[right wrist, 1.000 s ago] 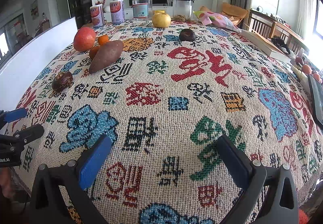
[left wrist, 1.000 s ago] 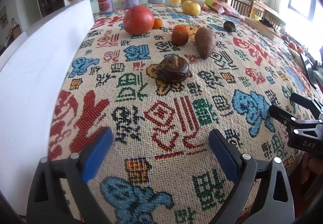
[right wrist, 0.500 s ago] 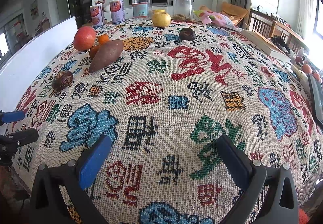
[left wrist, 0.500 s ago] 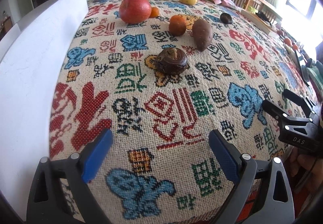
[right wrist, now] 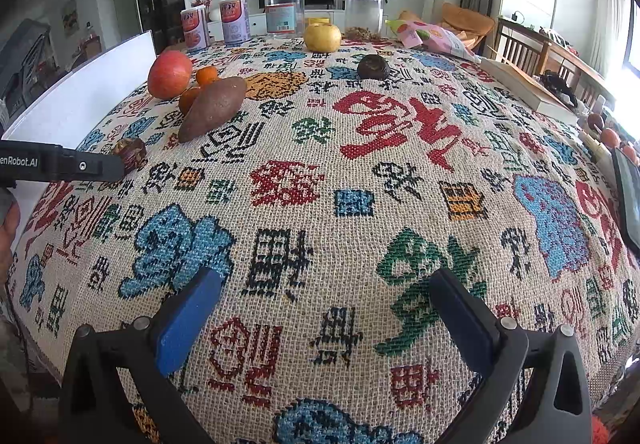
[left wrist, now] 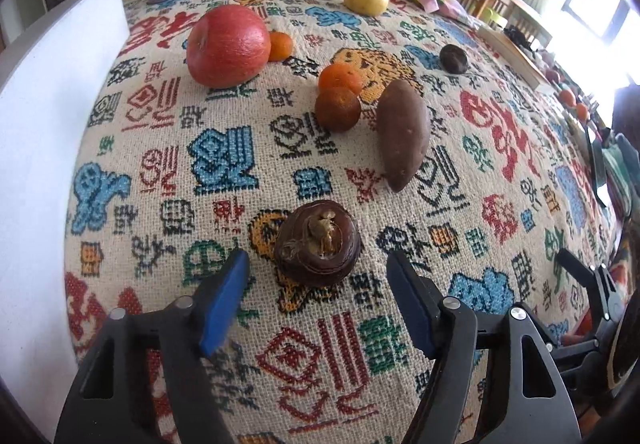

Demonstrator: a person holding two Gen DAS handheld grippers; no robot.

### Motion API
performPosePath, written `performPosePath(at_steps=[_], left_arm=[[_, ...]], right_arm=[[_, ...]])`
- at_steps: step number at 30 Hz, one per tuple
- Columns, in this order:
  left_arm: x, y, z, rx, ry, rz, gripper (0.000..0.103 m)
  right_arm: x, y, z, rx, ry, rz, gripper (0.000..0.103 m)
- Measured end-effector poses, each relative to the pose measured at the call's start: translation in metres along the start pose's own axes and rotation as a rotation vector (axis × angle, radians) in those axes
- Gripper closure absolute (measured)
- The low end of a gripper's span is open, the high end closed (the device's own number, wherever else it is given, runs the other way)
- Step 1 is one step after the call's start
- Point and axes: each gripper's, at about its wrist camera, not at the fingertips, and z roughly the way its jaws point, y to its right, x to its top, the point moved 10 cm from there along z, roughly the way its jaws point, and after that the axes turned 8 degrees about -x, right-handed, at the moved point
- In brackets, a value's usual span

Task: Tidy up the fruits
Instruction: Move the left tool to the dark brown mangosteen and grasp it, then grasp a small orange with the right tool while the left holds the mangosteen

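Jaws of the left gripper (left wrist: 316, 284) are closing around the dark wrinkled fruit (left wrist: 318, 244) near the tabletop's front-left edge, not yet touching. It looks light and hard-shelled; grip its wide sides. The right gripper (right wrist: 324, 308) gapes empty.

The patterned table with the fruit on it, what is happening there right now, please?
A person is sorting produce on the woven patterned tablecloth with handheld tongs. The left tongs are closing around a dark brown wrinkled round fruit; it sits between the blue pads, which do not touch it yet. The right tongs hover open over bare cloth, holding nothing. A big red apple, small oranges and a brown sweet potato lie further back.
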Motion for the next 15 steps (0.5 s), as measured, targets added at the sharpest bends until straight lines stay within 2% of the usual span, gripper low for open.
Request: performPosePath(at_steps=[3,5,6,7,15], left_arm=[[0.005,-0.001,0.002,0.036,0.021,0.025,0.034],[0.006,0.001,0.002,0.045,0.025,0.041,0.038],[0.007,0.001,0.002,0.054,0.032,0.055,0.052],[0.008,0.002,0.002,0.065,0.036,0.070,0.059],[-0.003,-0.017,-0.016,0.076,0.072,0.006,0.060]], right_arm=[[-0.001,0.000,0.000,0.002,0.002,-0.001,0.000],[-0.001,0.000,0.000,0.001,0.001,-0.001,0.000],[-0.001,0.000,0.000,0.002,0.000,-0.002,0.000],[-0.001,0.000,0.000,0.002,0.000,-0.002,0.000],[-0.001,0.000,0.000,0.003,0.000,-0.002,0.000]])
